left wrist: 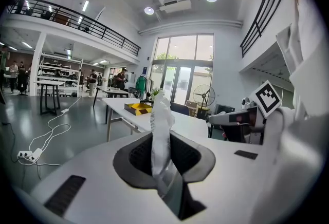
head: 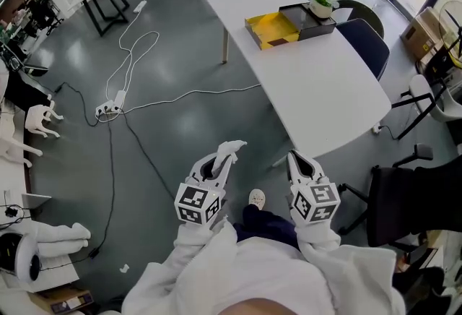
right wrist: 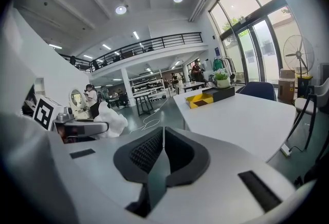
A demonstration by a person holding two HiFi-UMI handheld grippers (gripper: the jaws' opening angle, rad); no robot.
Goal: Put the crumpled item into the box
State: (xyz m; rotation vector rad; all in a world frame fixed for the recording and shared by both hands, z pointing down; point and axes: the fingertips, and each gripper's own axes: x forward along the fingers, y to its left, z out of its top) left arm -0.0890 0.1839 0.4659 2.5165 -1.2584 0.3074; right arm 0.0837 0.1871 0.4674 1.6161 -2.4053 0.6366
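Note:
A white crumpled item (head: 232, 147) sticks up from between the jaws of my left gripper (head: 220, 162), which is shut on it; in the left gripper view the crumpled item (left wrist: 158, 120) stands upright out of the left gripper (left wrist: 162, 152). My right gripper (head: 297, 160) is beside it at the same height, with its jaws together and nothing between them, as the right gripper (right wrist: 163, 141) shows in its own view. The open box (head: 273, 29), yellow inside with a black half, lies at the far end of the white table (head: 317, 82), well ahead of both grippers. Both are held over the grey floor.
A potted plant (head: 321, 1) stands next to the box. Dark chairs (head: 364, 42) stand along the table's right side, another chair (head: 404, 198) at my right. White and black cables with a power strip (head: 110, 108) run over the floor at left. My shoe (head: 256, 199) shows below.

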